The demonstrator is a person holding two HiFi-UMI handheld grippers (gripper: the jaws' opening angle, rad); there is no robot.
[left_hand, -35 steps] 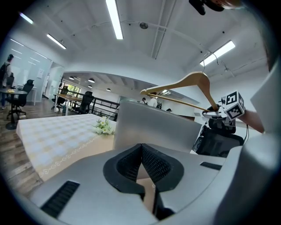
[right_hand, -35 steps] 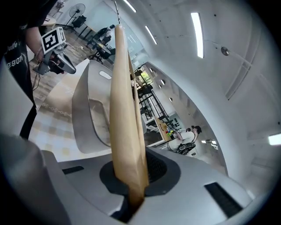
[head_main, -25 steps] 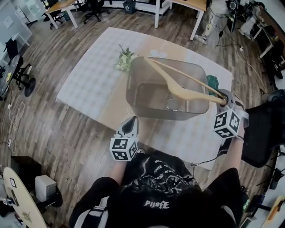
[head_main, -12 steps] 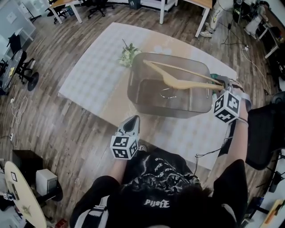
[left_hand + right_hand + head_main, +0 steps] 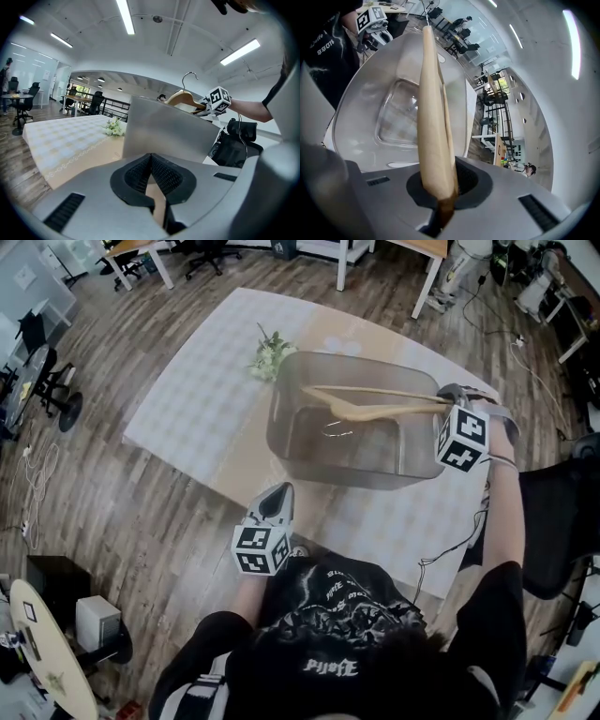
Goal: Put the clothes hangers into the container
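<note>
A translucent grey container stands in the middle of the table. A wooden clothes hanger with a metal hook lies level across its open top. My right gripper is shut on one end of the hanger, at the container's right rim. In the right gripper view the hanger runs out from between the closed jaws, over the container. My left gripper hovers at the table's near edge, shut and empty. Its pads meet in front of the container wall.
A sprig of white flowers lies on the table's checked cloth, just beyond the container's far left corner. A black chair stands to the right of the table. Desks and office chairs stand further back on the wooden floor.
My right gripper has carried the hanger towards the far side along the container's right rim. The hanger has swung from a slant to lie across the container. The left gripper has stayed put.
</note>
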